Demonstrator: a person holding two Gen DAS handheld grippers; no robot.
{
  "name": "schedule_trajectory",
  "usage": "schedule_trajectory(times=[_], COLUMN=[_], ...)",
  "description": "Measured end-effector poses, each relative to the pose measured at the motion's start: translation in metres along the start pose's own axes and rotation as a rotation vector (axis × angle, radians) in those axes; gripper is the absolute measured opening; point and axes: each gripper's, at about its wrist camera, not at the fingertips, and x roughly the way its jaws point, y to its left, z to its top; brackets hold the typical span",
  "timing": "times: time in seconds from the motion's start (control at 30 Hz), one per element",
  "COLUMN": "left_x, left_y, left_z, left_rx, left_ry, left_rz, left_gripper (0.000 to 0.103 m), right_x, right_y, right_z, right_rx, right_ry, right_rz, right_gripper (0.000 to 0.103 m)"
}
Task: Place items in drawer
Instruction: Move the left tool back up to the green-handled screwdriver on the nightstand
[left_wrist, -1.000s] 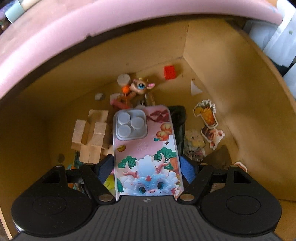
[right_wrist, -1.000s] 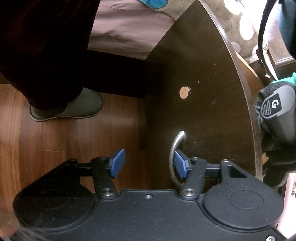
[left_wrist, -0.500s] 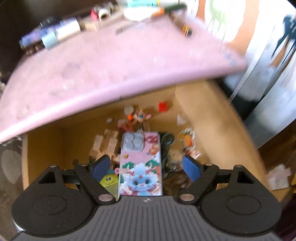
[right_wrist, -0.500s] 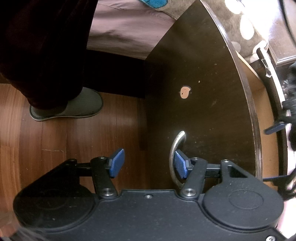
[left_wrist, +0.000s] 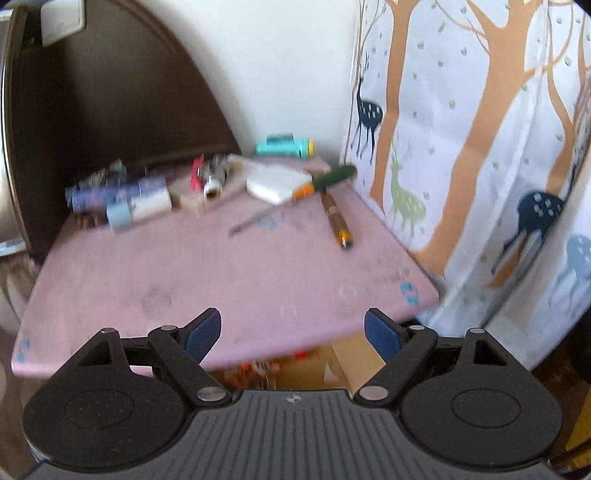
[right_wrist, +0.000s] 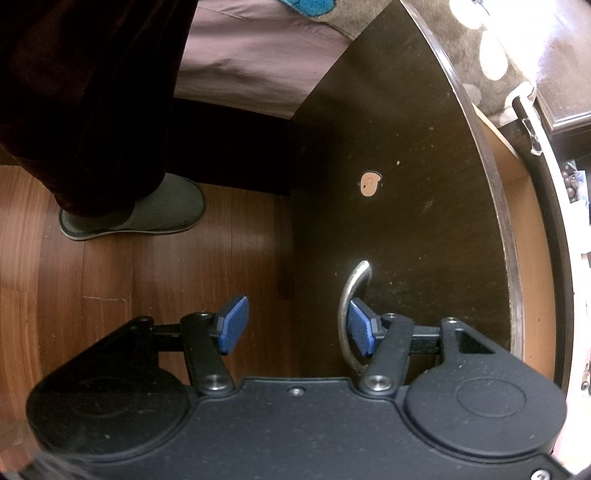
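Note:
My left gripper is open and empty, raised above the pink tabletop. A strip of the open drawer shows below the table edge, with small toys inside. Items lie at the table's back: tape rolls, a white pad, a screwdriver, a brown pen, a teal flashlight. My right gripper is open at the dark drawer front, its right fingertip hooked behind the metal handle.
A curtain with deer and trees hangs to the right of the table. A dark headboard stands at the left. A slippered foot stands on the wooden floor left of the drawer front.
My left gripper opened, left the phone case in the drawer and rose above the tabletop. My right gripper has not moved.

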Motion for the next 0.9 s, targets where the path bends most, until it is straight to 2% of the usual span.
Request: schedule_trajectory(times=[0.03, 0.07, 0.13, 0.37, 0.63, 0.9], left_x=[0.004, 0.009, 0.022, 0.085, 0.153, 0.188], left_y=[0.0, 0.0, -0.002, -0.022, -0.049, -0.055], left_z=[0.006, 0.012, 0.023, 0.059, 0.074, 0.071], left_rx=[-0.003, -0.002, 0.015, 0.222, 0.548, 0.711], left_ry=[-0.011, -0.019, -0.028, -0.054, -0.055, -0.041], left_rz=[0.003, 0.001, 0.003, 0.049, 0.093, 0.112], left_gripper=[0.081, 0.073, 0.066, 0.043, 0.036, 0.033], right_x=[0.0, 0.0, 0.001, 0.001, 0.0, -0.001], right_y=[0.0, 0.0, 0.0, 0.002, 0.003, 0.003], right_z=[0.0, 0.001, 0.001, -0.001, -0.001, -0.001], right_rx=[0.001, 0.003, 0.004, -0.008, -0.016, -0.022], right_ry=[0.001, 0.002, 0.002, -0.005, -0.013, -0.019], right_rz=[0.001, 0.001, 0.002, -0.002, -0.003, -0.004], right_gripper=[0.059, 0.059, 0.059, 0.06, 0.062, 0.062])
